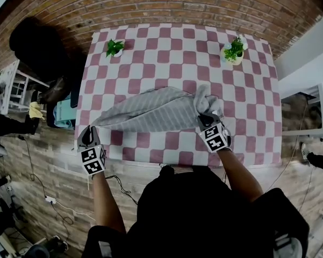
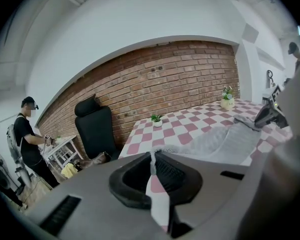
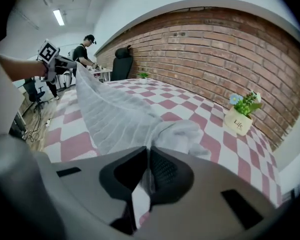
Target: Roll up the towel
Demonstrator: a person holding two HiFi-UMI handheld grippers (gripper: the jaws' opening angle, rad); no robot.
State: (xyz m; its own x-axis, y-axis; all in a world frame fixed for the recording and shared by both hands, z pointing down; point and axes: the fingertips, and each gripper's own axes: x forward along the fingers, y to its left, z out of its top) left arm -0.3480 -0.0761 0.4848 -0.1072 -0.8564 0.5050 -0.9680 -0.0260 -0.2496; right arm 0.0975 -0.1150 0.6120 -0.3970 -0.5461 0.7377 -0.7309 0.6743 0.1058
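Towel [image 1: 150, 110] draped on checkered table [image 1: 247, 117], left claw [image 1: 88, 133] and right claw [image 1: 207, 118] both clamped on it, two pots [image 1: 232, 59] holding plants [image 1: 235, 48]

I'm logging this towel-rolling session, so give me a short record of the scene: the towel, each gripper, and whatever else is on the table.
towel: grey striped towel, stretched across the near part of the table, bunched at its right end, not yet rolled
table: red-and-white checked cloth
left gripper: jaws shut on the towel's left corner, at the table's near left edge
right gripper: jaws shut on the bunched right end
other items: small potted plant far left; flowering potted plant far right
backdrop: brick wall
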